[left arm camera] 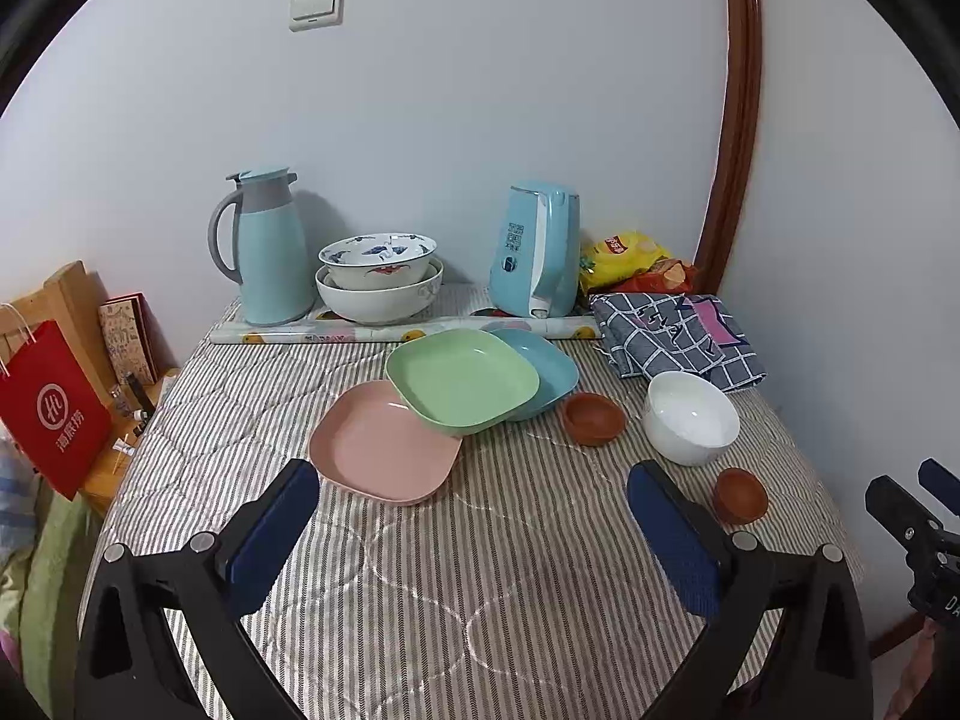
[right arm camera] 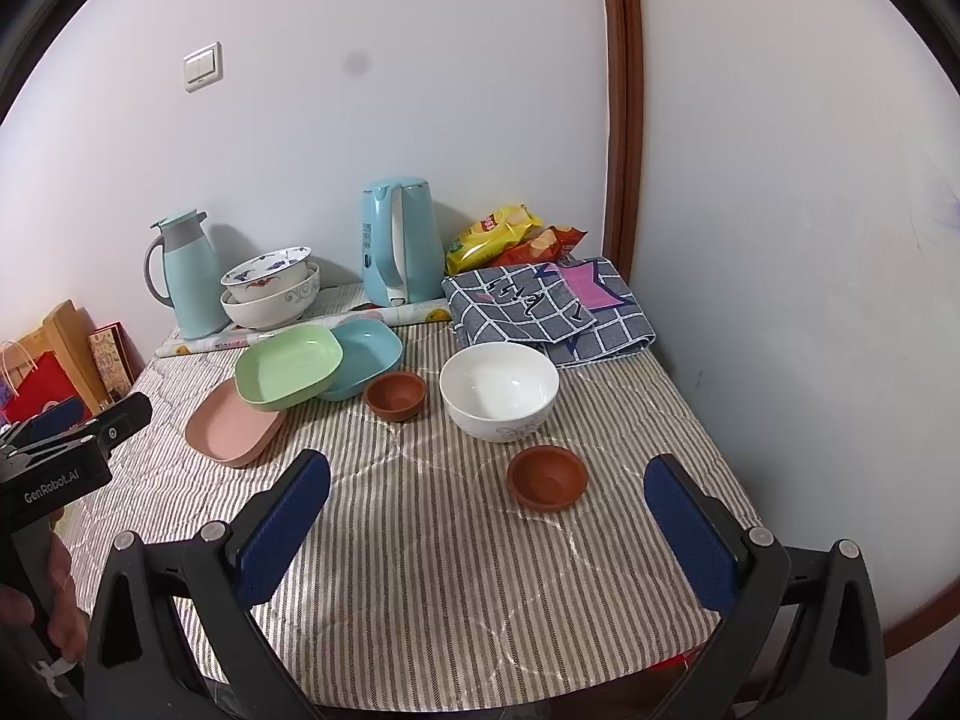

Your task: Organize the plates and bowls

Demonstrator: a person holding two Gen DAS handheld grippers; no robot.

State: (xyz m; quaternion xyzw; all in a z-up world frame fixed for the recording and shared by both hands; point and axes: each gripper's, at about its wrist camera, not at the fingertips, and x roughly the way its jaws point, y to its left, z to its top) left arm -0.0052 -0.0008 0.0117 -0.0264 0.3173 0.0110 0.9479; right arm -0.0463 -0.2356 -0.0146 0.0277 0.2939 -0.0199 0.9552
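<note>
On the striped tablecloth [left arm camera: 420, 588] a green square plate [left arm camera: 462, 381] overlaps a pink plate [left arm camera: 384, 444] and a blue plate [left arm camera: 546, 366]. To their right stand a white bowl [left arm camera: 690, 417] and two small brown bowls [left arm camera: 594, 417] [left arm camera: 741, 495]. My left gripper [left arm camera: 474, 474] hovers open just short of the pink plate, holding nothing. My right gripper [right arm camera: 489, 468] is open and empty, with the nearer brown bowl [right arm camera: 546, 477] just beyond its fingertips and the white bowl [right arm camera: 498, 390] farther back. Two patterned bowls [left arm camera: 378, 276] sit nested at the back.
Along the back wall stand a blue thermos jug [left arm camera: 267, 252], a blue kettle [left arm camera: 537, 249], snack bags [left arm camera: 630, 261] and a paper roll [left arm camera: 408, 333]. A folded checked cloth [left arm camera: 678, 336] lies back right. A red bag [left arm camera: 51, 408] hangs left. The wall bounds the right edge.
</note>
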